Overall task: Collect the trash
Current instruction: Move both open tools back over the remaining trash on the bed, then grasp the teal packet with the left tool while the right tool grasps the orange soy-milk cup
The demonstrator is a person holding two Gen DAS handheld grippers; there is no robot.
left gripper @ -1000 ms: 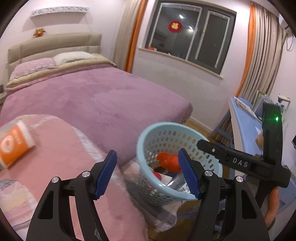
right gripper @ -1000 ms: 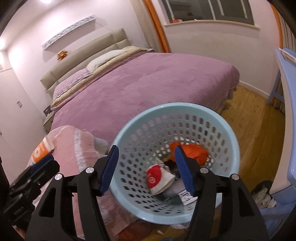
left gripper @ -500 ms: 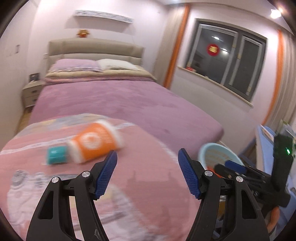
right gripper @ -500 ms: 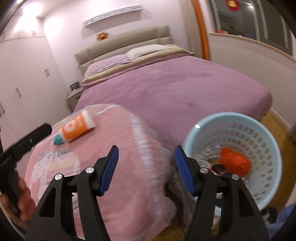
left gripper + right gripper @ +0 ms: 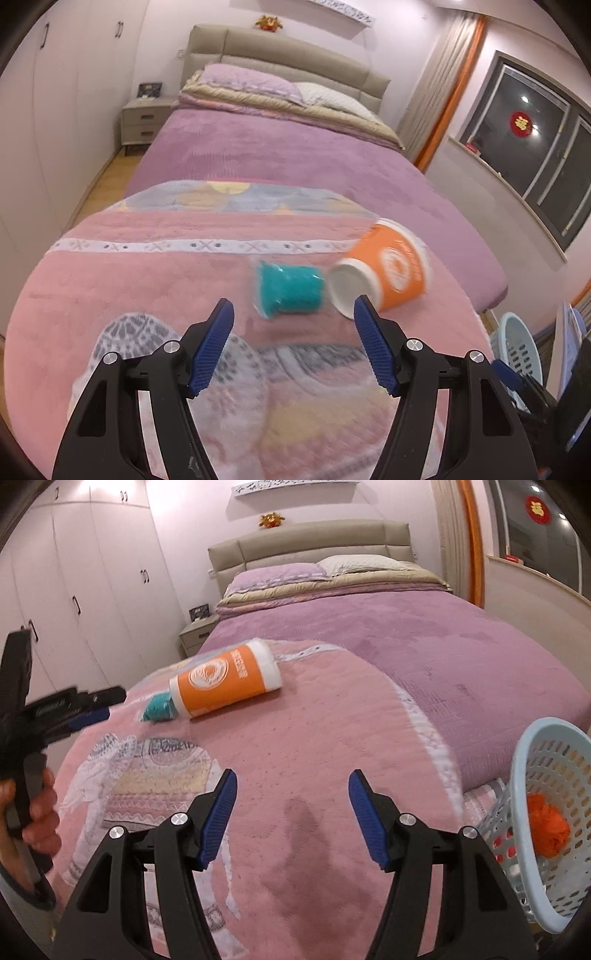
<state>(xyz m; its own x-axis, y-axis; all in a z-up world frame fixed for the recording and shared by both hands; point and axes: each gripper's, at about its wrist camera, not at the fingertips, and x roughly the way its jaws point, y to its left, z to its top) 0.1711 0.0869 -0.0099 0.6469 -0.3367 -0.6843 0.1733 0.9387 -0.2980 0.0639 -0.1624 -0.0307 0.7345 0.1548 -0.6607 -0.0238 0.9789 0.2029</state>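
Bedroom, pink patterned blanket (image 5: pixel 147 266) carries tipped orange paper cup (image 5: pixel 391 269) and small teal cup (image 5: pixel 290 288), left tool (image 5: pixel 293 345) spread wide toward teal cup for pickup, right tool (image 5: pixel 293 818) spread, empty, beside pale blue perforated plastic basket (image 5: pixel 546 812).

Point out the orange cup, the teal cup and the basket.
orange cup (image 5: pixel 221 681), right wrist view, on its printed side.
teal cup (image 5: pixel 291 286), left wrist view, on its side wall.
basket (image 5: pixel 550 760), right wrist view, on its perforated wall.

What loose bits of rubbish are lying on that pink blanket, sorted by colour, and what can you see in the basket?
Orange and white paper cup on the pink blanket: 1
Teal small cup on the blanket, beside the orange cup's base: 1
Orange crumpled item in the light blue basket: 1
Total: 3; other basket contents are too unclear to count.
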